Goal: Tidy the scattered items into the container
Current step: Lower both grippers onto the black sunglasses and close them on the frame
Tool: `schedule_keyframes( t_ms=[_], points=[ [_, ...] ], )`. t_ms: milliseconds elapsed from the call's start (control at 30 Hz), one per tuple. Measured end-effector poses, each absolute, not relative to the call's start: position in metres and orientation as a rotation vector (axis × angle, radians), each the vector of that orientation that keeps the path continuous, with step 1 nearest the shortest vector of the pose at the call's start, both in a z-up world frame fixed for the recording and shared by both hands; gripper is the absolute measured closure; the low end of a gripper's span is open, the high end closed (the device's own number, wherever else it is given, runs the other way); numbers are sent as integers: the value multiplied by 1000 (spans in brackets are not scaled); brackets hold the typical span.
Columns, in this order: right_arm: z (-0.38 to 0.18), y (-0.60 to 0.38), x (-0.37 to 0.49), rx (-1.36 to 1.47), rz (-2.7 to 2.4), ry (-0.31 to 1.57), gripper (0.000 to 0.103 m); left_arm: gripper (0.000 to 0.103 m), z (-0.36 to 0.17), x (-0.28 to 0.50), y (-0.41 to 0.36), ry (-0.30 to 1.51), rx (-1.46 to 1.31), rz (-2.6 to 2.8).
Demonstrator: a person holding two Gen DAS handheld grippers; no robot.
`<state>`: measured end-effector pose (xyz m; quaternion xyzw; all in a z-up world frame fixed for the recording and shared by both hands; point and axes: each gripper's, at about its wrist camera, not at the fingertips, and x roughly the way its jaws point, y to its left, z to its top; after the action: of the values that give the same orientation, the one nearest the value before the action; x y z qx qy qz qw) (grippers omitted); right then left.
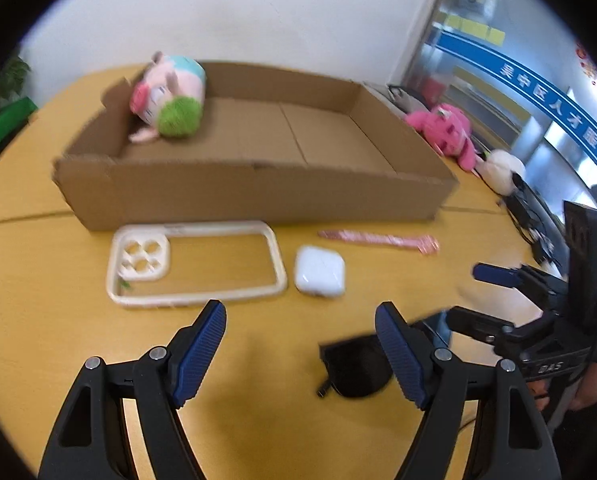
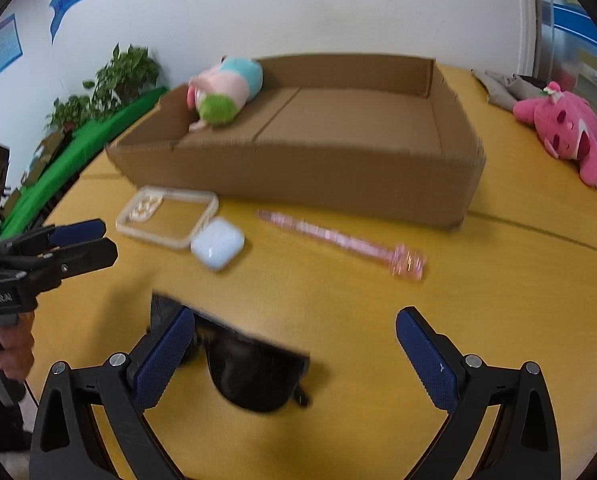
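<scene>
yellow wooden table [image 1: 258,420] against a white wall, potted plants [image 2: 114,80] at the far left edge. shallow cardboard box [image 1: 254,196] sits mid-table, open top; a pastel plush toy [image 1: 170,96] with a green tuft leans in its far left corner. in front of the box, on the table: clear phone case [image 1: 196,266], white earbud case [image 1: 319,271] just beside its right end, pink pen [image 1: 378,239] lying near the box's front wall. black sunglasses [image 2: 254,376] lie nearest the camera. pink plush [image 2: 566,132] rests outside the box, off to the right. left gripper [image 1: 300,350] spread wide, nothing between the pads. right gripper [image 2: 294,356] also spread wide above the sunglasses, its left pad in front of the frame; contact unclear through blur.
</scene>
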<state>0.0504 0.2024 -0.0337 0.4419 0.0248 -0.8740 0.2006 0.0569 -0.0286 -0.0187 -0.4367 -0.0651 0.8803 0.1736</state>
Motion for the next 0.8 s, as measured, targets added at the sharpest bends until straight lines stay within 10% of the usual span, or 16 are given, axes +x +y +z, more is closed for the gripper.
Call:
schedule_keyframes(
  t_ms=[533,800],
  points=[
    [-78,174,61,1261,-2377,272,6,26,-62,38,24,-180,-1392,2339],
    [-75,169,66,1209,-2387,318,32,26,-64,35,32,-149,-1424,2337]
  ],
)
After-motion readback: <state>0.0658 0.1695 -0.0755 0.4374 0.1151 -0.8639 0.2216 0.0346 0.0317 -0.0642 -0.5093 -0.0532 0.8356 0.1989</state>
